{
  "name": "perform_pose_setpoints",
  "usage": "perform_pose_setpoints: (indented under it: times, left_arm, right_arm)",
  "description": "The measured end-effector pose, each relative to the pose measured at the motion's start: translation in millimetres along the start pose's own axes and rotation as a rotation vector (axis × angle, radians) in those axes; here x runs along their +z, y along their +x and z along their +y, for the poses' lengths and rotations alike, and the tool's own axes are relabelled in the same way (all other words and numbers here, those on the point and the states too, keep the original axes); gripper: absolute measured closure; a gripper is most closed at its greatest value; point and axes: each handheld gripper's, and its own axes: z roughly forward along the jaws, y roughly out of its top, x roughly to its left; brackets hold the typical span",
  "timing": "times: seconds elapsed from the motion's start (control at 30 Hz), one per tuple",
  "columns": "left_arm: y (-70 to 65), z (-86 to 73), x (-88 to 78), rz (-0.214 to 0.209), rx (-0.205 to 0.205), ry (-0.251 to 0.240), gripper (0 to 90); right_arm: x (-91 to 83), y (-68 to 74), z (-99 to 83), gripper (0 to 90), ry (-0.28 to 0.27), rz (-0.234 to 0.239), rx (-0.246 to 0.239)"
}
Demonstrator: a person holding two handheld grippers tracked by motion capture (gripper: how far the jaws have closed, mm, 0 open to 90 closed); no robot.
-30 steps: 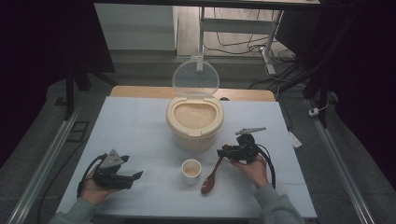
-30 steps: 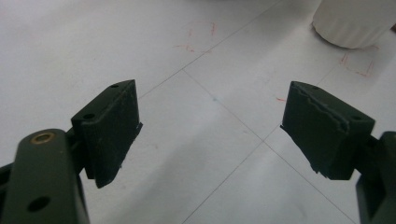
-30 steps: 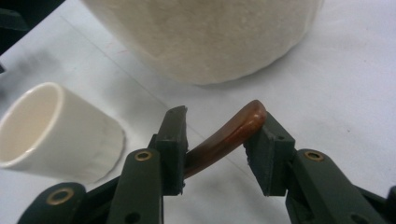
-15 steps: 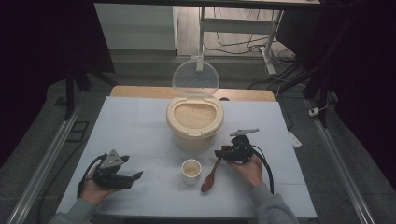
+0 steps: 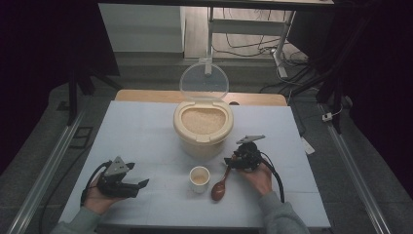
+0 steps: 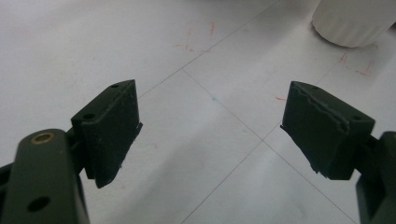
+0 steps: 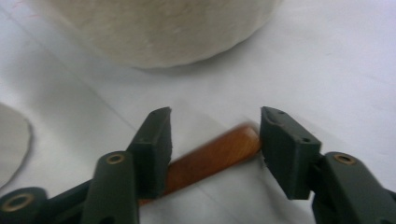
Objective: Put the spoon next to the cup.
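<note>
Cup point(image 5: 199, 178) left of spoon point(image 5: 220, 187), before container point(image 5: 203, 126).

Dim room, dark left and right; the pale blue-white rectangular table point(image 5: 146, 131) is evenly lit. The glossy brown wooden spoon handle point(image 7: 215, 154) blurs close up.

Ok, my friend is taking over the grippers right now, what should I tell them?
Left gripper: open, nothing in it, resting over the table.
Right gripper: jaws have just been opening; the wooden spoon lies on the table with its handle end between them, no longer pinched.
Small cup: beside the spoon, some rice inside.
Rice container: lid up, full.
Left: probably back the right gripper away.
</note>
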Motion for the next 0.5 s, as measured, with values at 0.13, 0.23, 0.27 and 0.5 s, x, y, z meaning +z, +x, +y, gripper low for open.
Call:
perform_pose_setpoints:
  times: [0.13, 0.23, 0.27, 0.5]
  left_arm:
    - [0.5, -0.1, -0.4, 0.000, 0.000, -0.001, 18.9]
    - [0.7, -0.2, -0.5, 0.000, -0.002, -0.002, 18.9]
    - [0.6, -0.2, -0.6, 0.000, -0.002, -0.002, 18.9]
    - [-0.2, 0.0, -0.5, -0.001, -0.001, -0.003, 18.9]
  right_arm:
    - [-10.7, -3.6, 0.3, 43.5, -0.054, 0.005, 0.021]
    - [-23.5, -4.9, -1.9, 44.0, -0.097, 0.028, 0.007]
    - [-27.8, -5.2, -3.6, 43.9, -0.114, 0.040, -0.003]
    - [-56.7, -7.0, -17.2, 43.5, -0.186, 0.088, -0.034]
